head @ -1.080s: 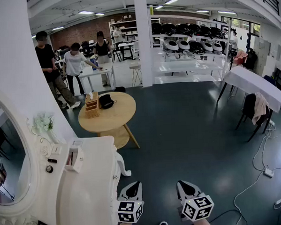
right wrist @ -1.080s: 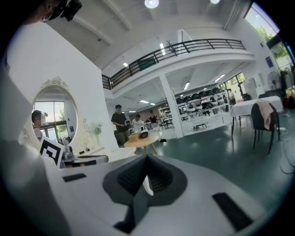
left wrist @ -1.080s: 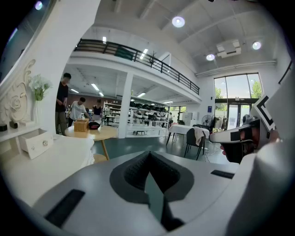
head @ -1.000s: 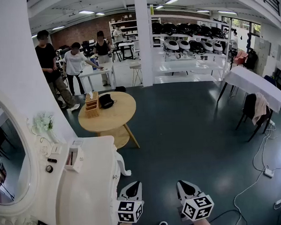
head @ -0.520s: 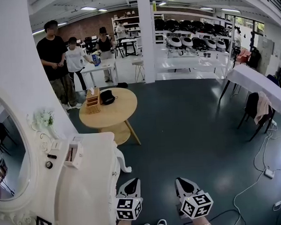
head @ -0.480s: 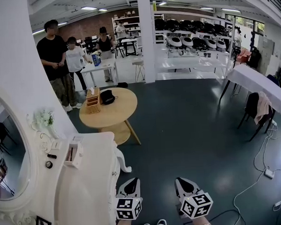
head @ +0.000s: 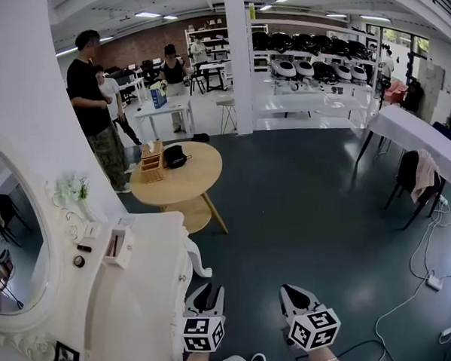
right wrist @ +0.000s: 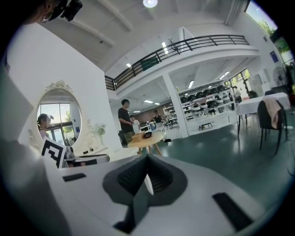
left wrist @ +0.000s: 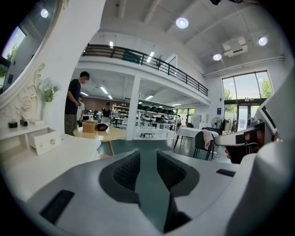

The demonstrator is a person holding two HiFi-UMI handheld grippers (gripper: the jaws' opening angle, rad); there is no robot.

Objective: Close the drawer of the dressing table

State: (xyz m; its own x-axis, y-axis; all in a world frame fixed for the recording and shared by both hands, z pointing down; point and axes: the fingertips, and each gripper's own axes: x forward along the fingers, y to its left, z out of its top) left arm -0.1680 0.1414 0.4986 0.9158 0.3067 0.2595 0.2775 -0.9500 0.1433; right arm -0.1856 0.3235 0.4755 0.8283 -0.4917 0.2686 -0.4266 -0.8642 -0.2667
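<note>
Dark teal floor (head: 302,210); glossy white carved dressing table (head: 141,293), round wooden table (head: 188,178).

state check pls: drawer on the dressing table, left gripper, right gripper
drawer, pulled out, top open, not yet closed
left gripper, jaws apart, have just been opening, nothing between them
right gripper, jaws together, empty

head: steeply down | gripper views: low, level | share: dressing table (head: 141,293), seemingly
</note>
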